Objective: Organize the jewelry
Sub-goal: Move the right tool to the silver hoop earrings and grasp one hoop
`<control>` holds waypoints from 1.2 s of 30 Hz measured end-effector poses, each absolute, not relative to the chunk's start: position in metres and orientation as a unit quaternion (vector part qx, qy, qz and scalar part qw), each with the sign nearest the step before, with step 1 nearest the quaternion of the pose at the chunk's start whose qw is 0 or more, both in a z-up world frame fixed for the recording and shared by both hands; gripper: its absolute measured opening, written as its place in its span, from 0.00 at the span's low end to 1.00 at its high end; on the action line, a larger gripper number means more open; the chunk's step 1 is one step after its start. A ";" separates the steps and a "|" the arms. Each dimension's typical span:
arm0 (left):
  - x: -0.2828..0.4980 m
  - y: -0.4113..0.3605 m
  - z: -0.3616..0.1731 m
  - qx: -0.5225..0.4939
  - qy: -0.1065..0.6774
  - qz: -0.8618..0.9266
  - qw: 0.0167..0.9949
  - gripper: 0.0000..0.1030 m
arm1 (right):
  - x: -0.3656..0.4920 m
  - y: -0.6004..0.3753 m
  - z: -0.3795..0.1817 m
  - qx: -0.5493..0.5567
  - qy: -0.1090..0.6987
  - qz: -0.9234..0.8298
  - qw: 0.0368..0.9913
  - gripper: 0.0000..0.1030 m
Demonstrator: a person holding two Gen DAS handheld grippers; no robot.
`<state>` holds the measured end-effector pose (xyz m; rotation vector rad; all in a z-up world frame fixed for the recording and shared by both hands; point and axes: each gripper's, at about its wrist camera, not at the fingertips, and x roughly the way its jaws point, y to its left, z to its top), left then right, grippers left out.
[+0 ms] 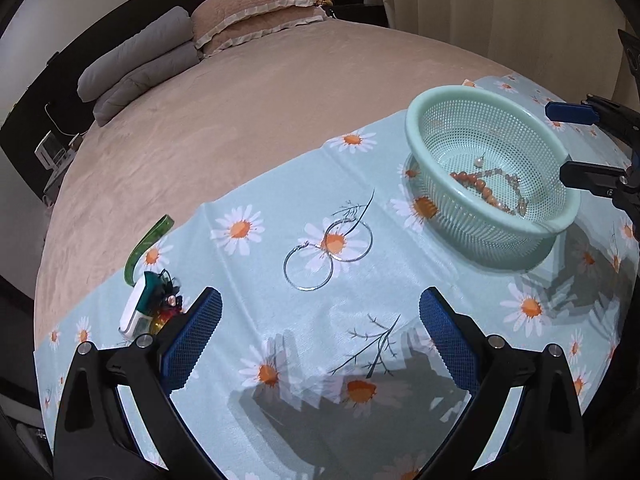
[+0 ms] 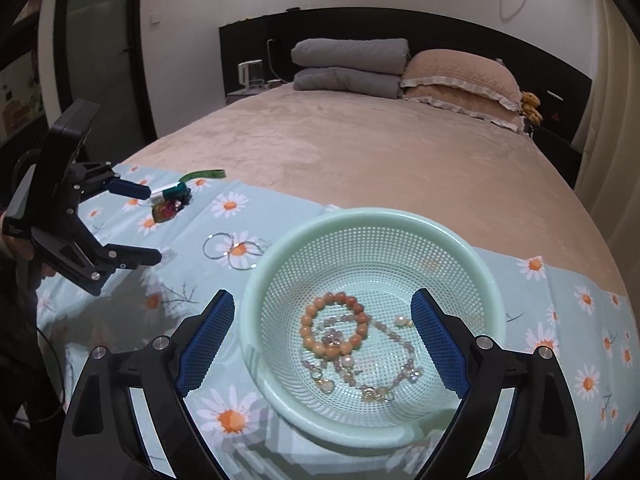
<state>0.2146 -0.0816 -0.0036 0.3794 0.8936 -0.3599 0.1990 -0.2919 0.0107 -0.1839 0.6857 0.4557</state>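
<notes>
Silver hoop earrings overlapping on cloth; left gripper, right gripper both spread, empty. Risk: thin hoops slip pads, snag together.

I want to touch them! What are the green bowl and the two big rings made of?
The bowl looks like matte mint plastic: thick smooth rim, walls full of tiny moulded holes. The rings look like thin shiny metal wire, silvery and glinting in the light, though coated plastic can't be ruled out.
</notes>
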 end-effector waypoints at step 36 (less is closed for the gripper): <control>0.214 -0.009 -0.063 0.178 0.434 -0.185 0.863 0.94 | 0.217 -0.148 -0.085 -0.087 0.401 0.268 0.872 0.72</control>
